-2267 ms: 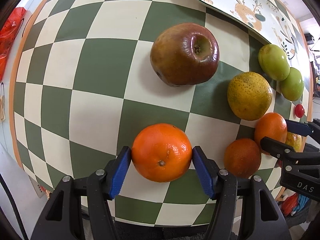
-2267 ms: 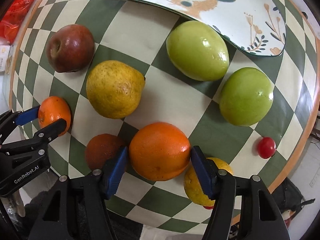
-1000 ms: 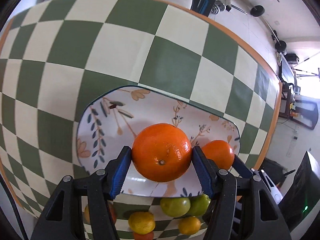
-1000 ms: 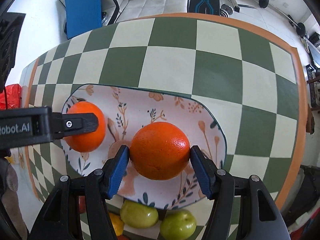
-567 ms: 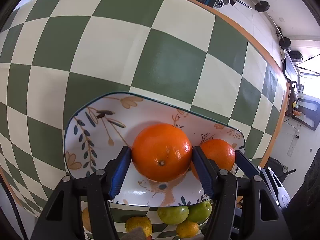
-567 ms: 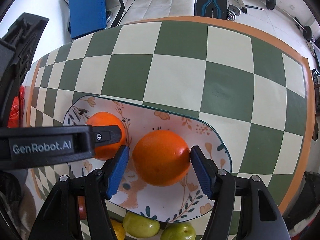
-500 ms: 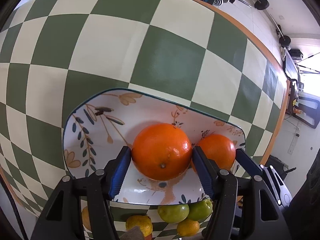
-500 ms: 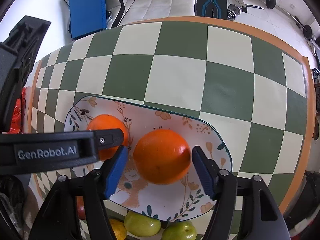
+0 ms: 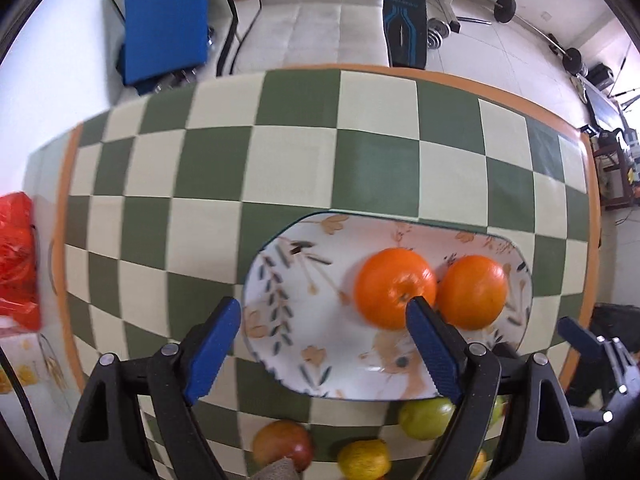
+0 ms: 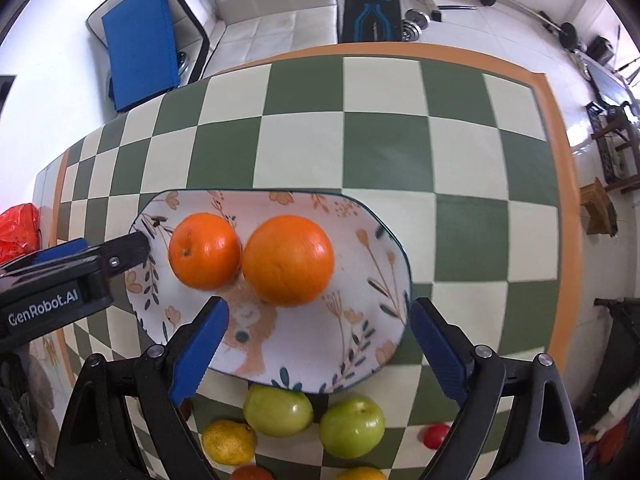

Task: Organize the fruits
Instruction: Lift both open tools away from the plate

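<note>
Two oranges lie side by side on the flowered oval plate (image 9: 304,320) (image 10: 360,320). The left orange (image 9: 394,288) (image 10: 204,250) shows its stem dimple; the right orange (image 9: 472,292) (image 10: 288,260) is slightly larger. My left gripper (image 9: 324,340) is open and holds nothing, its right pad just in front of the left orange. My right gripper (image 10: 318,344) is open too, pulled back from the right orange and held over the plate's near rim. The left gripper's fingers (image 10: 120,256) reach in from the left, close to the left orange.
On the green-and-cream checked table (image 10: 384,136), near the plate's front edge, lie two green apples (image 10: 278,410) (image 10: 352,426), a yellow citrus (image 10: 228,442), a small red tomato (image 10: 434,436) and a red apple (image 9: 284,444). A red bag (image 9: 16,264) sits off the table's left edge.
Both grippers have opened and let go of their oranges, which now rest on the plate. Both grippers have drawn back, and the left one has shifted leftward.
</note>
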`<state>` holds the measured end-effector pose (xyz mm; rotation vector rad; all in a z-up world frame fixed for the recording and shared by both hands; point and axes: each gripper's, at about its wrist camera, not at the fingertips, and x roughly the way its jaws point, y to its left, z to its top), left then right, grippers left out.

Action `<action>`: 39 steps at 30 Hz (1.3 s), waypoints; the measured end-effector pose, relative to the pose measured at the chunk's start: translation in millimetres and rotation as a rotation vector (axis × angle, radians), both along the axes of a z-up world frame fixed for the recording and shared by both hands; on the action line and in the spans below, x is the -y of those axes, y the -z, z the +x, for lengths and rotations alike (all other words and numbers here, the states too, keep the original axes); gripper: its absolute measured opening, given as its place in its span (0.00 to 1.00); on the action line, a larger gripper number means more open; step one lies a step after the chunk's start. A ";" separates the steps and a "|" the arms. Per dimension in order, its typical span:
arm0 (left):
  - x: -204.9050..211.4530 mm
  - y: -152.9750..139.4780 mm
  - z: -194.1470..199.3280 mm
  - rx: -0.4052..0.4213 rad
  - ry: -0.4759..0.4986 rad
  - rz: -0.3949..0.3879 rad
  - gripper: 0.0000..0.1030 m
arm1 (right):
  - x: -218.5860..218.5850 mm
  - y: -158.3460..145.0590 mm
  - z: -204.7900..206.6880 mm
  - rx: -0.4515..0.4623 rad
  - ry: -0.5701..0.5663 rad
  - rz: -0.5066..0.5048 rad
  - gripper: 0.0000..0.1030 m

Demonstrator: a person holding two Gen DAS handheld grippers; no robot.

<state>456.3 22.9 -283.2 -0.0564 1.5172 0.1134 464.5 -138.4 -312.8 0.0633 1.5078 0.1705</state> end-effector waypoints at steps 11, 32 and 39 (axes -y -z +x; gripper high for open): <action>-2.0 -59.9 -77.1 0.183 0.056 0.077 0.82 | 13.8 -49.7 -69.5 0.090 0.082 -0.039 0.91; -2.5 -164.0 -187.2 0.397 0.077 0.043 0.82 | 13.0 -191.0 -182.5 0.369 0.101 -0.035 0.91; -1.5 -174.0 -198.7 0.419 0.071 0.040 0.82 | 14.7 -208.1 -200.9 0.397 0.107 -0.004 0.91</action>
